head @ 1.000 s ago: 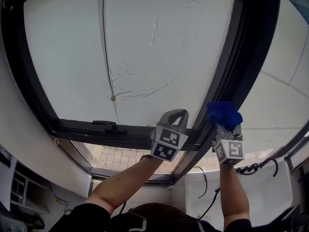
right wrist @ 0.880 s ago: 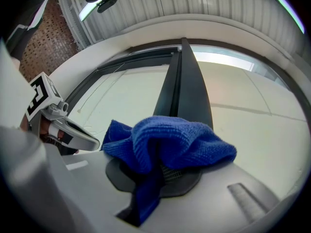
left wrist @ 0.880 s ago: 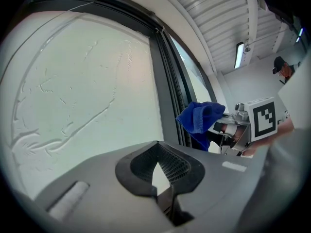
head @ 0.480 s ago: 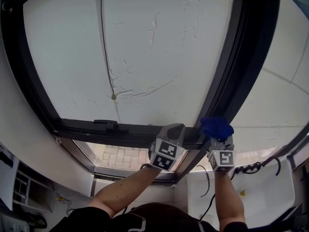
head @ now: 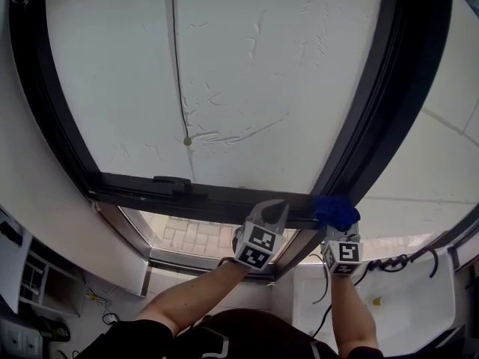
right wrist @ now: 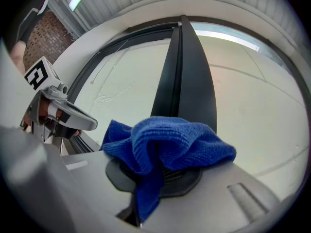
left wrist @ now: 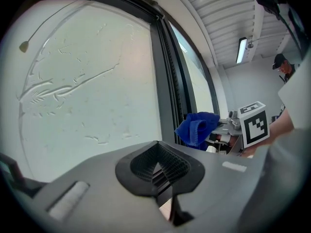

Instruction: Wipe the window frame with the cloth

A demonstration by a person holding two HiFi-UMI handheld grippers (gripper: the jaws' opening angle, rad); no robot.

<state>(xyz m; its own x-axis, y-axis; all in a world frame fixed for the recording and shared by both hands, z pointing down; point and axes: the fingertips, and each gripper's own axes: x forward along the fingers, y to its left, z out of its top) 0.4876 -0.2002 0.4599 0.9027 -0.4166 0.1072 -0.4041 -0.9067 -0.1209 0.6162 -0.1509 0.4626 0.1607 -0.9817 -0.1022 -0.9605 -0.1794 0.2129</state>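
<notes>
Large frosted pane (head: 247, 88) with streaky marks, thin cord (head: 178, 66) running down it to a small bead (head: 187, 140); dark window frame (head: 374, 111) around it; lower clear pane shows brick paving (head: 187, 238) outside; white wall (head: 30, 193) left, white shelving (head: 34, 294) below; ribbed ceiling (left wrist: 218, 13), lit tube light (left wrist: 241, 50)

The dark window frame (head: 224, 199) carried everything. Its horizontal bar ran just ahead of the left gripper's (head: 275, 204) closed fingers (head: 258, 214), and its upright post rose beyond the right gripper (right wrist: 163, 173). A blue cloth (head: 335, 211), pinched in the right fingers, sat against the frame where post met bar. A low black latch (head: 178, 182) lay on the bar, well left of both.
</notes>
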